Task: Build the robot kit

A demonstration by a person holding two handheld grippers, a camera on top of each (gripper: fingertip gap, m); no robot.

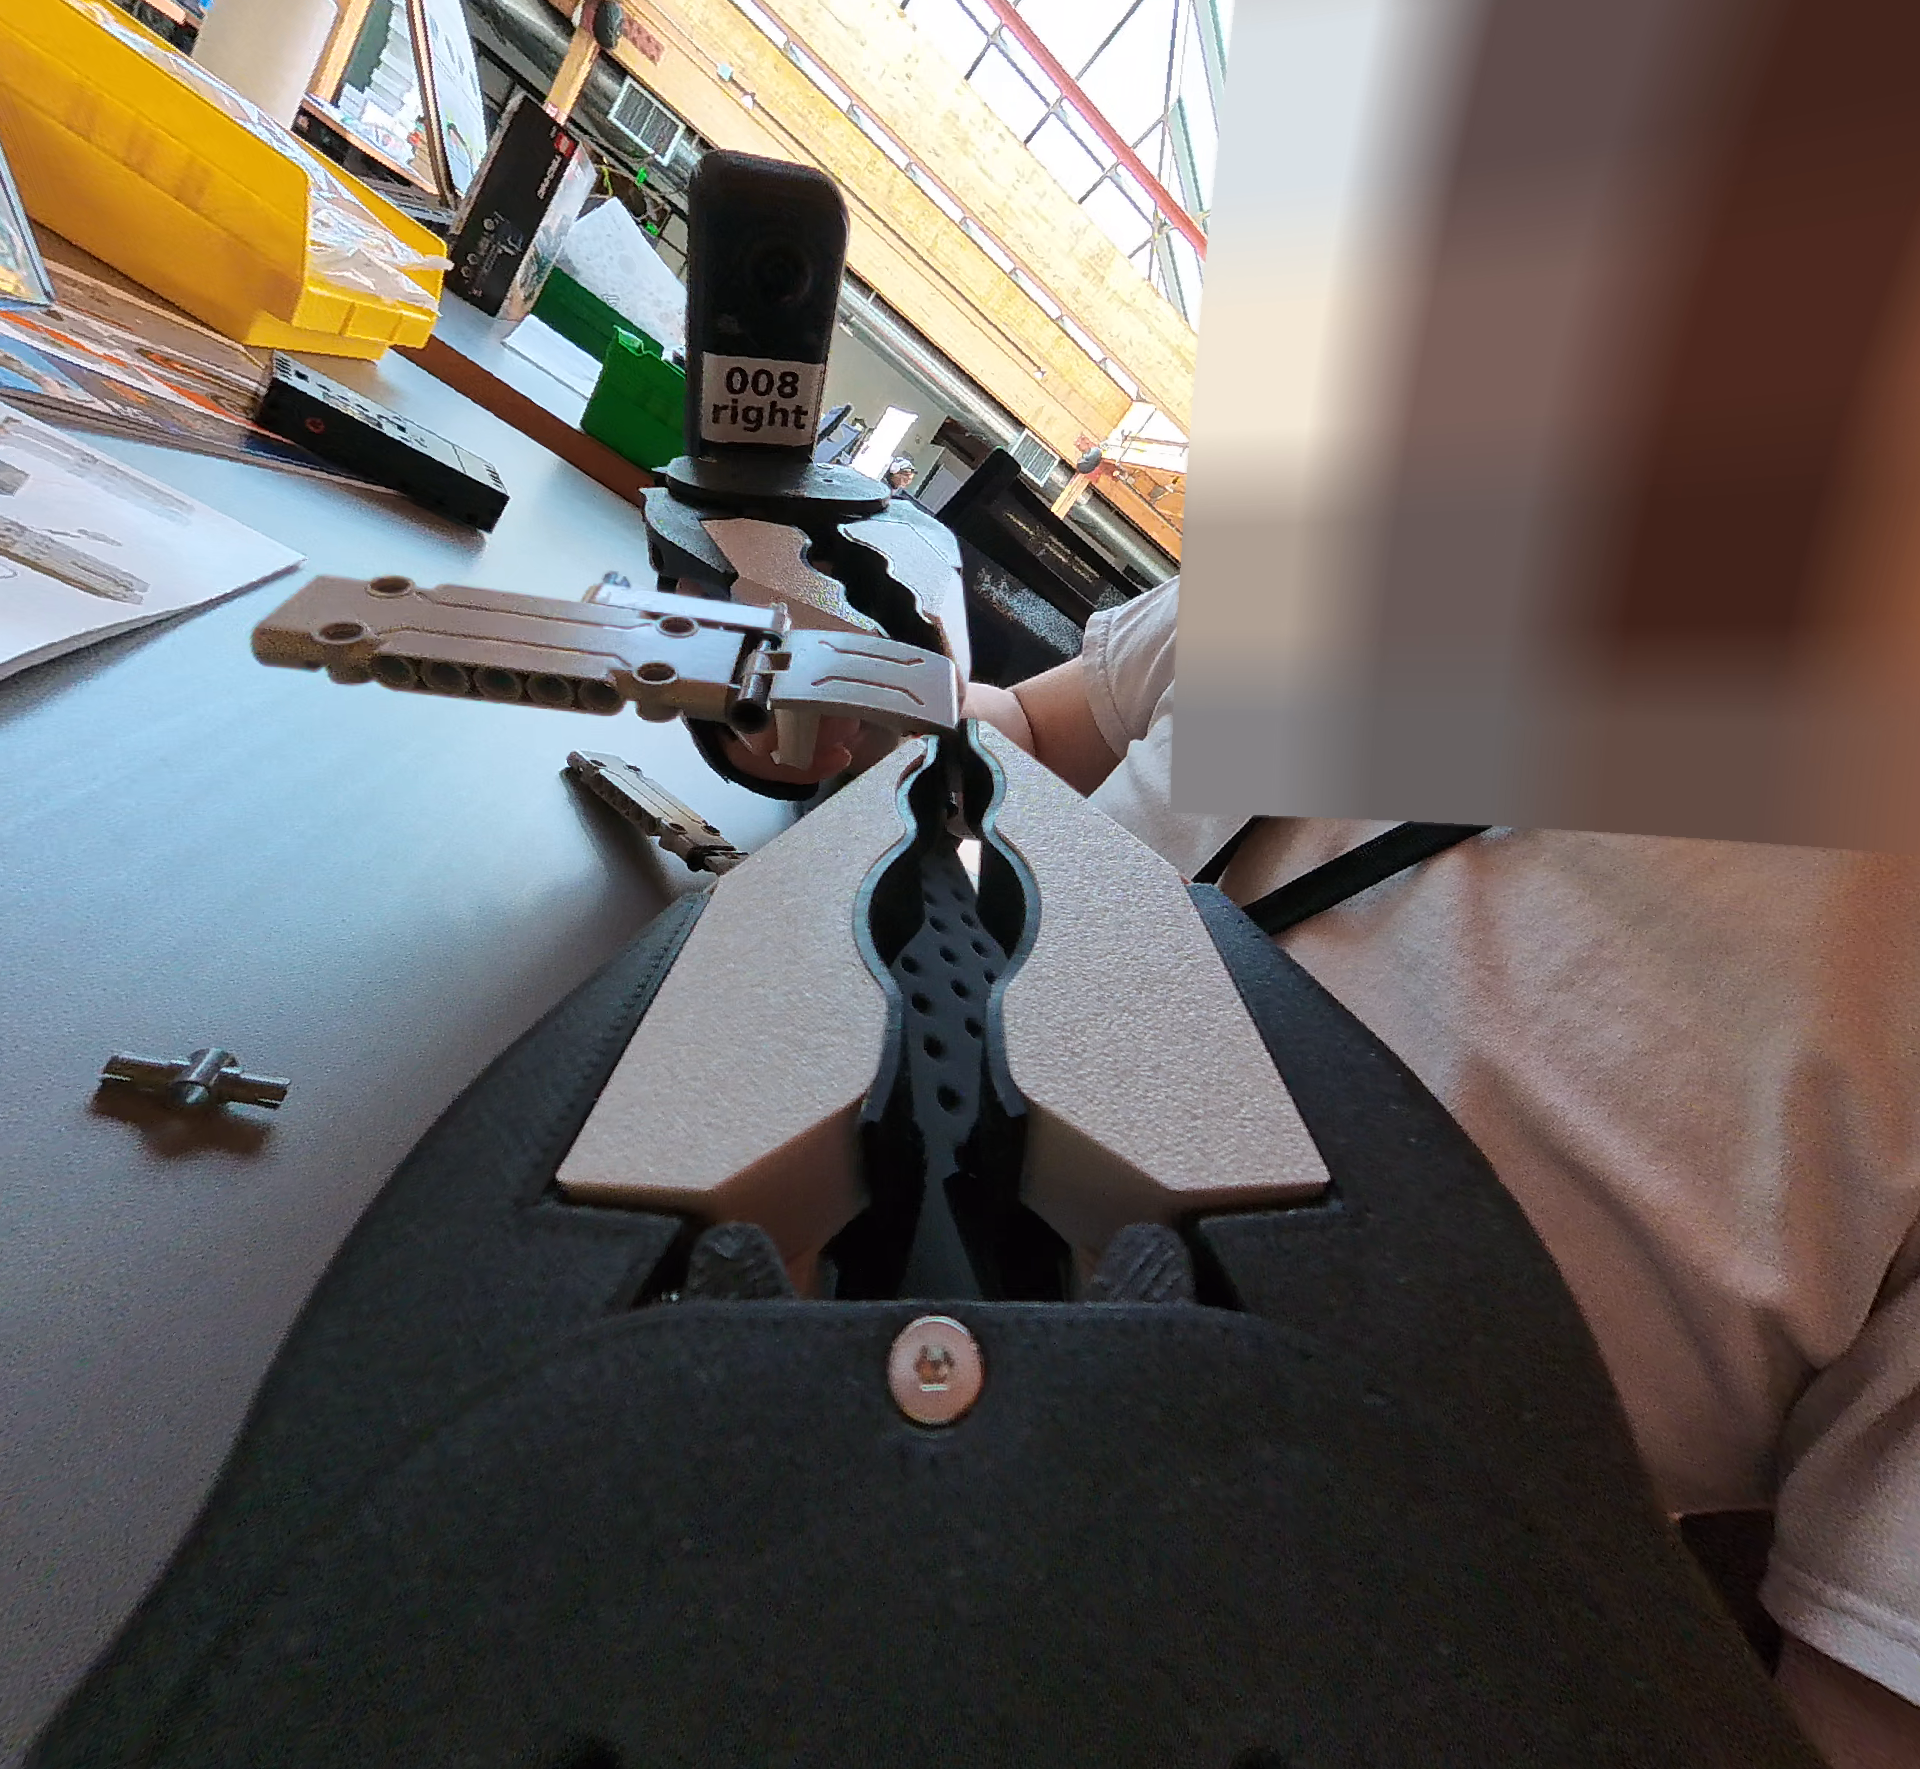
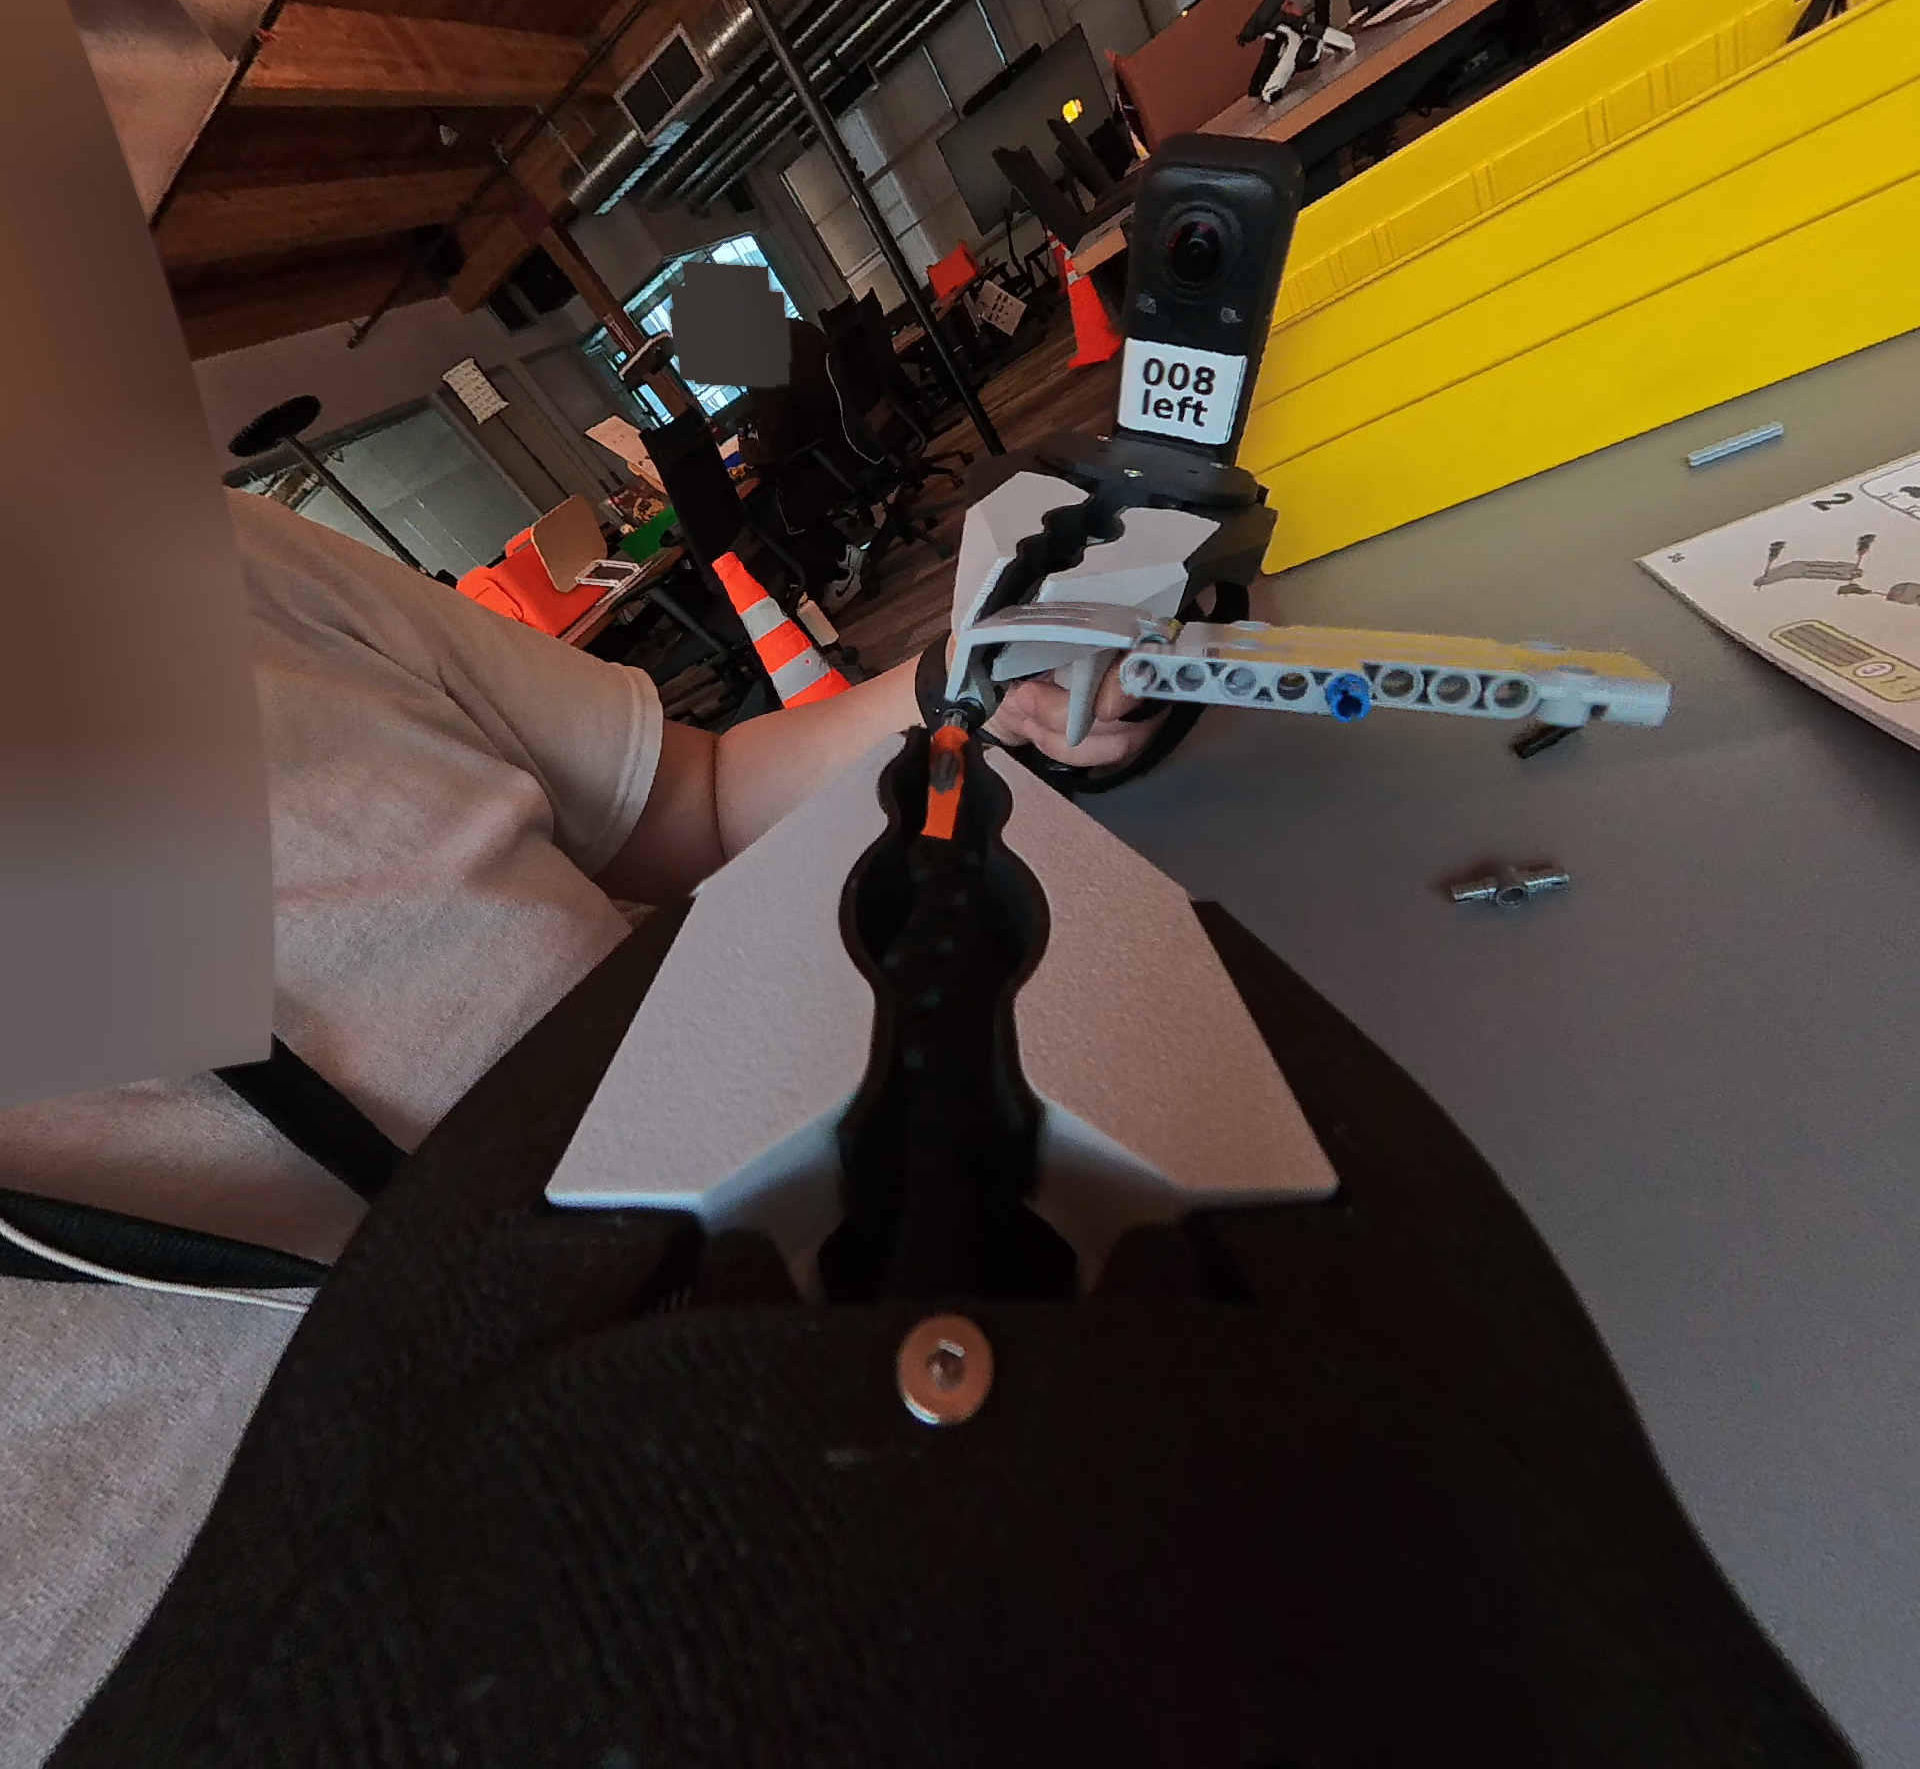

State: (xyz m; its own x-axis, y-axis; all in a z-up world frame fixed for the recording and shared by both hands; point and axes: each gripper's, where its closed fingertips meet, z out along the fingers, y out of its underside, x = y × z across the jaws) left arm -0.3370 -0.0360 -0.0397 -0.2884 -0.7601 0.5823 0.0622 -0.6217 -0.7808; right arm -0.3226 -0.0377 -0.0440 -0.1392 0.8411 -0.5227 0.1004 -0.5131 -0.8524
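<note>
Left tongs (image 1: pixel 951 753), lower foreground of the left wrist view: jaws pressed together on the curved panel end of a grey perforated-beam assembly (image 1: pixel 582 649), which is held in the air above the grey table (image 1: pixel 312 940) and reaches out to that tool's left.

Right tongs (image 2: pixel 943 763): jaws nipped on a short orange pin (image 2: pixel 943 800). The pin's tip meets a dark stub at the panel end of the assembly (image 2: pixel 1392 675), just ahead of the fingertips. A blue pin (image 2: pixel 1347 696) sits in one hole along the beam. The two tools face each other tip to tip, each with a black camera on top and a hand behind it.

On the table:
- A small grey cross connector (image 1: pixel 192 1080) lies well left of the left tongs.
- A second perforated piece (image 1: pixel 655 810) lies just ahead-left of their fingers.
- A printed instruction sheet (image 1: pixel 104 535), a flat black box (image 1: pixel 384 452), a yellow bin (image 1: pixel 208 161) and a green bin (image 1: pixel 634 389) lie farther ahead-left.
- A thin grey axle (image 2: pixel 1733 446) lies beside the yellow bin, far right of the right tongs.
</note>
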